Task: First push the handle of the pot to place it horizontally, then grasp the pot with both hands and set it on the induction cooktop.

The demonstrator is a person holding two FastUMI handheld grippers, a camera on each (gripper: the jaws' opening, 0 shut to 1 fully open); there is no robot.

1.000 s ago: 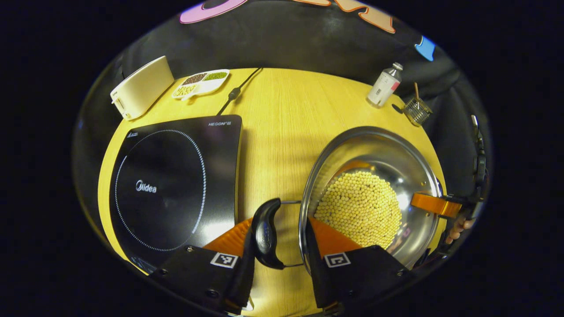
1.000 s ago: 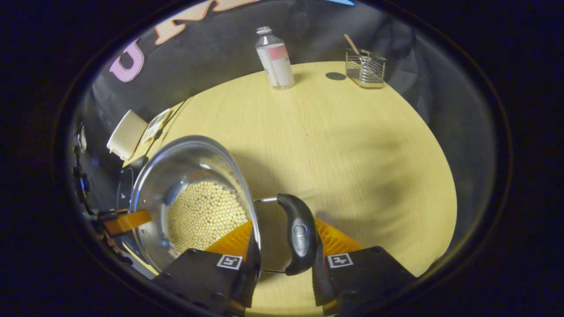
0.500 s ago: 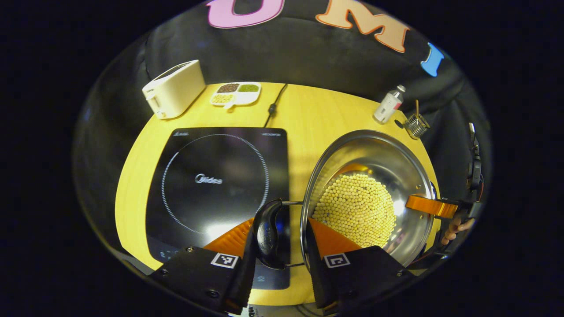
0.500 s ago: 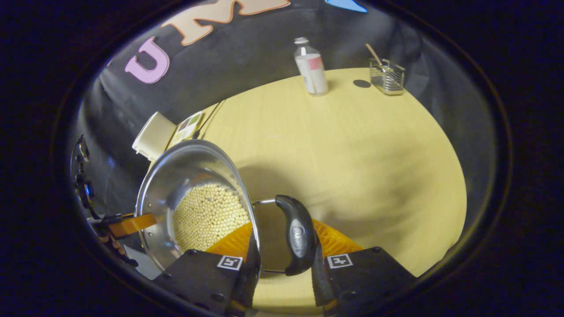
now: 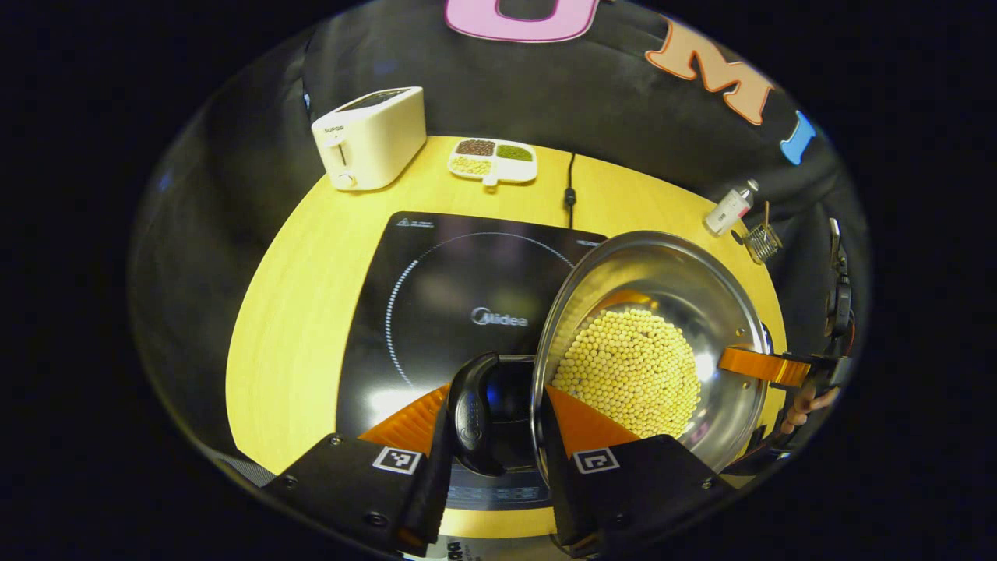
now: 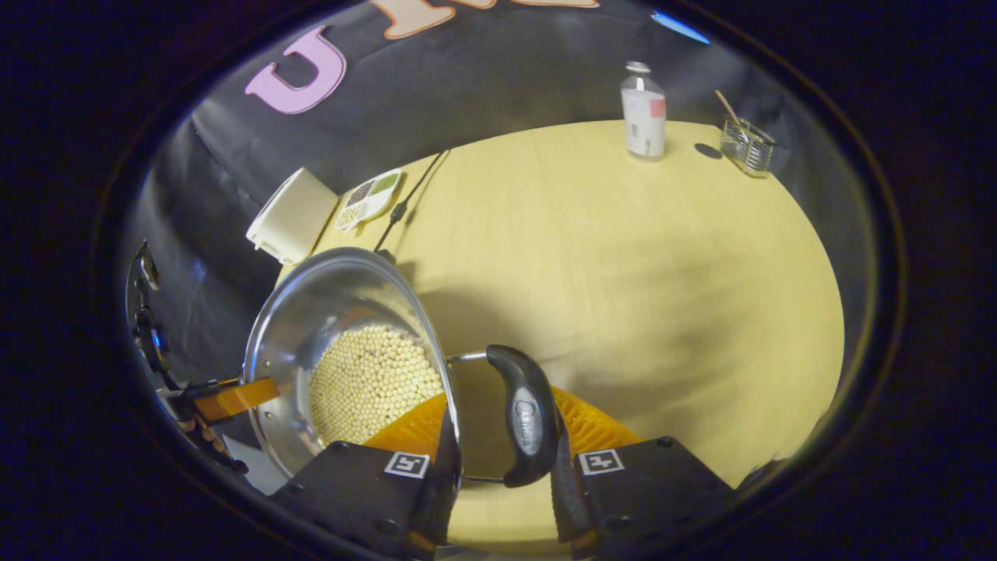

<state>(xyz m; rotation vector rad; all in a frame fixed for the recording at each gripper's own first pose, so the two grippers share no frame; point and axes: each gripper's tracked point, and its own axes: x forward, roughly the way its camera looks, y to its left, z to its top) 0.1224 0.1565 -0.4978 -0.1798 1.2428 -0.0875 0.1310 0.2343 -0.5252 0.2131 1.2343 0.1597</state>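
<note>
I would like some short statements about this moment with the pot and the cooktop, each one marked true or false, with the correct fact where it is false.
1. The pot holds small yellow beans. True.
2. The left hand-held gripper is closed on the pot's left handle. True.
3. The right hand-held gripper is open and away from the pot. False: it is closed on the pot's right handle.
4. The toaster stands on the induction cooktop. False: it stands on the table behind the cooktop.
5. A divided dish of grains lies beside the toaster. True.
</note>
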